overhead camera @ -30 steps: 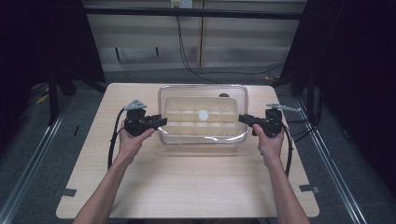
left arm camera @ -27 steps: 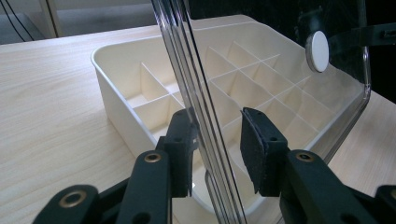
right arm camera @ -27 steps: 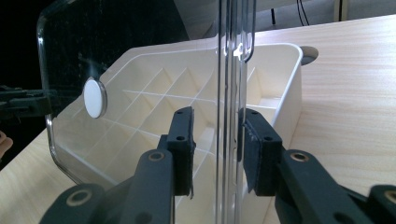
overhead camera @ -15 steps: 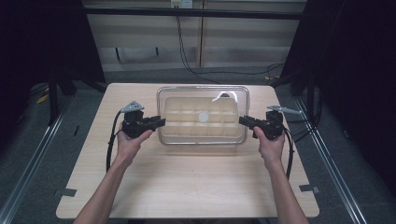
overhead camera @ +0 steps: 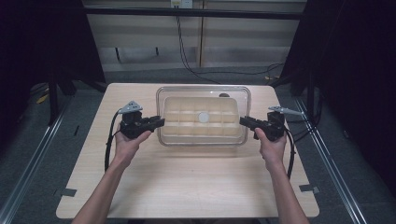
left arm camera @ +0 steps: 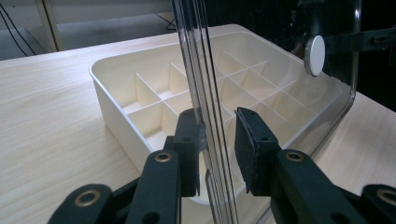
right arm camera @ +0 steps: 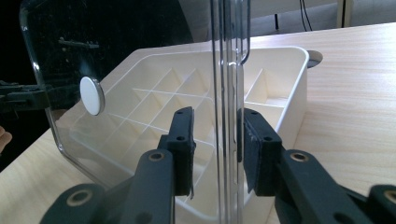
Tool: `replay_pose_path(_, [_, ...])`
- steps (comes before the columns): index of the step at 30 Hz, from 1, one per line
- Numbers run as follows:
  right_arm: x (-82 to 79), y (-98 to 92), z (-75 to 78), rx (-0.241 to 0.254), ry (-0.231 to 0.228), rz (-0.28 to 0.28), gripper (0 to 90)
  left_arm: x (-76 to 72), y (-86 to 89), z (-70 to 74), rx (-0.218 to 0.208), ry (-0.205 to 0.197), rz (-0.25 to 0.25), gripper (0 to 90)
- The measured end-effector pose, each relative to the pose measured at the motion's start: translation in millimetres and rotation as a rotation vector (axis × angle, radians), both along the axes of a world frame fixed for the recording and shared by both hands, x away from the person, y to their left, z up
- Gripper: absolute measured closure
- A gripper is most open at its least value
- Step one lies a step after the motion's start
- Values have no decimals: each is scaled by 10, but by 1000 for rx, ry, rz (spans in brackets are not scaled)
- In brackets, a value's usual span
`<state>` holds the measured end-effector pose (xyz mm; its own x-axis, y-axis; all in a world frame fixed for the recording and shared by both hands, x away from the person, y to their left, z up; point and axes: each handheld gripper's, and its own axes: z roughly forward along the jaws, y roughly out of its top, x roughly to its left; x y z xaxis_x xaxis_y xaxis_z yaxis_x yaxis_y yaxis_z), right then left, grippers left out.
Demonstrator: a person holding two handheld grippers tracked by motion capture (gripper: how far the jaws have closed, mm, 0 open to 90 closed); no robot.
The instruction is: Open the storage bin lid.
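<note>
Two grippers hold a clear lid level above a cream divided box.

The clear lid (overhead camera: 203,116) lies flat, its long axis running left to right across the table (overhead camera: 187,186), directly above the box (left arm camera: 140,98) with a white round knob (overhead camera: 203,117) at its centre. The left gripper (overhead camera: 159,123) pinches the lid's left rim and the right gripper (overhead camera: 243,121) its right rim; in both gripper views the rim stands between the black pads (left arm camera: 252,149). The left jaws have just been closing on it. The table is pale wood, on a grey floor (overhead camera: 28,154) with dark curtains at the sides.
</note>
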<state>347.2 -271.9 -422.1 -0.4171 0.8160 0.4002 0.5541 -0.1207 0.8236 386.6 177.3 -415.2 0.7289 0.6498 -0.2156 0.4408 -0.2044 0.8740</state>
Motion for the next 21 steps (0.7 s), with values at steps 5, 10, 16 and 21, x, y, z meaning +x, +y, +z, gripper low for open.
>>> replay_pose_path(5, [-32,10,44,5,-7,4,677,-30,20,33,-11,-2,-1,718])
replay_pose_path(10, [-71,33,85,-6,-18,11,679,-63,42,59,-4,-5,0,717])
replay_pose_path(16, [-120,43,108,-1,-21,18,678,-159,66,99,1,-12,-7,717])
replay_pose_path(21, [-159,59,146,-2,-33,12,679,-181,75,119,1,-18,-9,717])
